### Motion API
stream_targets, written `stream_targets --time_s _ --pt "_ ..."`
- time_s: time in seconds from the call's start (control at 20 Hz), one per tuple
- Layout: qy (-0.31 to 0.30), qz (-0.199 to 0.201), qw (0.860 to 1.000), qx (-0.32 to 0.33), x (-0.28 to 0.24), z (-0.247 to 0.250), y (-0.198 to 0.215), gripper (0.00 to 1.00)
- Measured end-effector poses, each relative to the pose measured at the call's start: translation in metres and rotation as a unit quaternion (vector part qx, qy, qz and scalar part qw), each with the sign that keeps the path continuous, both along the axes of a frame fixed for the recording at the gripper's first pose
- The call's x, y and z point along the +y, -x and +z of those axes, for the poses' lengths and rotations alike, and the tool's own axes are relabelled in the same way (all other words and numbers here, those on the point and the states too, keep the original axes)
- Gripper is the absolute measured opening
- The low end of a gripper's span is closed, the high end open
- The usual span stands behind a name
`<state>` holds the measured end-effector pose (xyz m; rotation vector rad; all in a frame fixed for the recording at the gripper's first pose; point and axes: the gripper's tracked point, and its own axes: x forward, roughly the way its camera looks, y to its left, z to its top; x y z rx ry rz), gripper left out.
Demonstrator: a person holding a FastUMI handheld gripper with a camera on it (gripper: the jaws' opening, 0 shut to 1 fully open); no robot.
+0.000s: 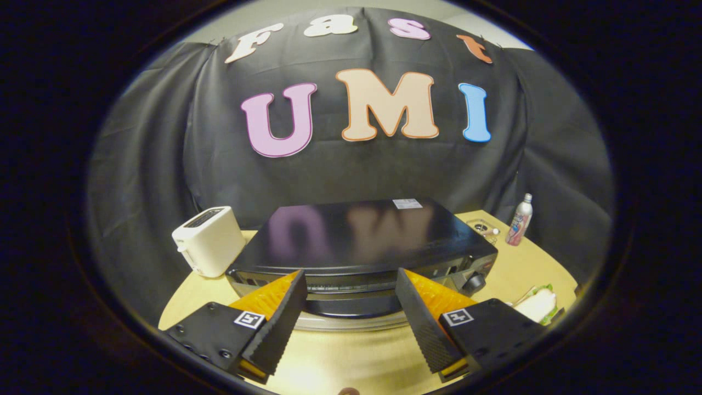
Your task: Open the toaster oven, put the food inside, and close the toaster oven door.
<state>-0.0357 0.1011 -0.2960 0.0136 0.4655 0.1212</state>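
A black toaster oven (362, 238) with a glossy top stands on the wooden table (340, 367), seen from above its front. Its door (351, 304) with a silvery handle bar (351, 322) faces me, and whether the door is fully shut I cannot tell. My gripper (351, 285) stands open, its fingers spread wide to either side of the door's upper part, with nothing between them. The food (538, 305), a pale bun-like piece with green wrapping, lies on the table beyond the right finger, to the right of the oven.
A white pop-up toaster (208, 240) stands left of the oven. A pink and white bottle (519, 220) stands at the back right corner, with a small clear dish (482, 226) beside it. The table's edge curves close behind the food.
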Motion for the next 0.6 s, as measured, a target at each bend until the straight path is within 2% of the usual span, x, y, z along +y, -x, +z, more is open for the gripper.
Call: stream_targets --time_s 0.2,0.45,0.6 --pt "-0.007 -0.004 1.000 0.017 -0.008 -0.006 0.032 1.00" --pt "-0.005 -0.030 0.998 0.052 -0.023 -0.030 0.078 1.00" --pt "0.019 -0.025 0.996 0.084 -0.028 -0.056 0.106 1.00"
